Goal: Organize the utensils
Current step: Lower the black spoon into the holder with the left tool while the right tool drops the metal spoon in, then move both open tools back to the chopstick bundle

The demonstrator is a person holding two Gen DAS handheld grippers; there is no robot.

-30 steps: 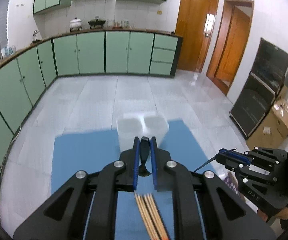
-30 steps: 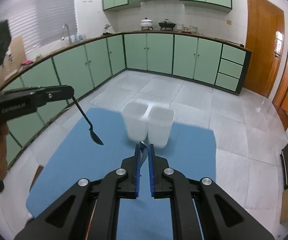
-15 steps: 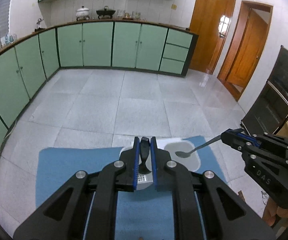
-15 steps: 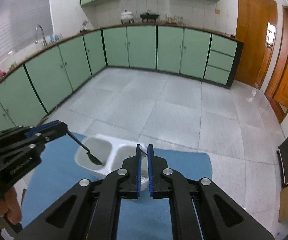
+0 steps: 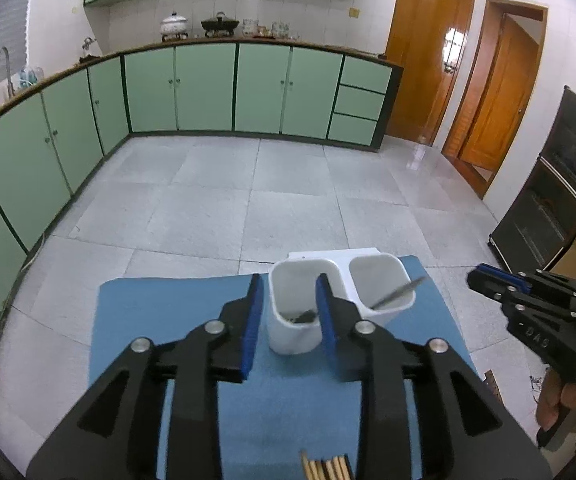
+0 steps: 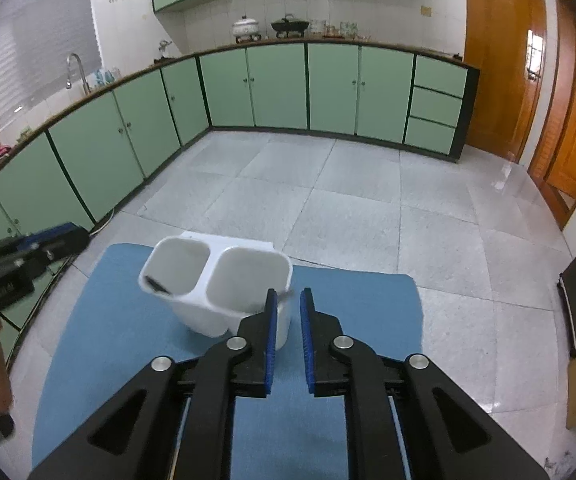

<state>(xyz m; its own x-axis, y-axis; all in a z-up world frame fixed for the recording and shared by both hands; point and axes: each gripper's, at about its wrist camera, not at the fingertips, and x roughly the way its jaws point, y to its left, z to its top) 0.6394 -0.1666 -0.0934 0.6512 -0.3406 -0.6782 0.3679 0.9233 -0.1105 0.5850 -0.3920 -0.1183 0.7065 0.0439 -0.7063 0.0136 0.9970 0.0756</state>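
A white two-compartment holder stands on the blue mat. A black spoon lies in its left compartment, and a silver spoon leans in the right one. My left gripper is open and empty, its fingers either side of the left compartment. My right gripper is open and empty, just right of the holder. The black spoon and the silver spoon's handle tip show there too. The right gripper also shows in the left wrist view, and the left gripper in the right wrist view.
Wooden chopsticks lie on the mat under my left gripper. Green cabinets line the far wall, wooden doors stand at the right, a dark oven cabinet is further right. Grey tiled floor lies beyond the mat.
Both grippers have opened and let go: the black spoon dropped into the left compartment, the silver spoon into the right. Both grippers have drawn back from the holder.
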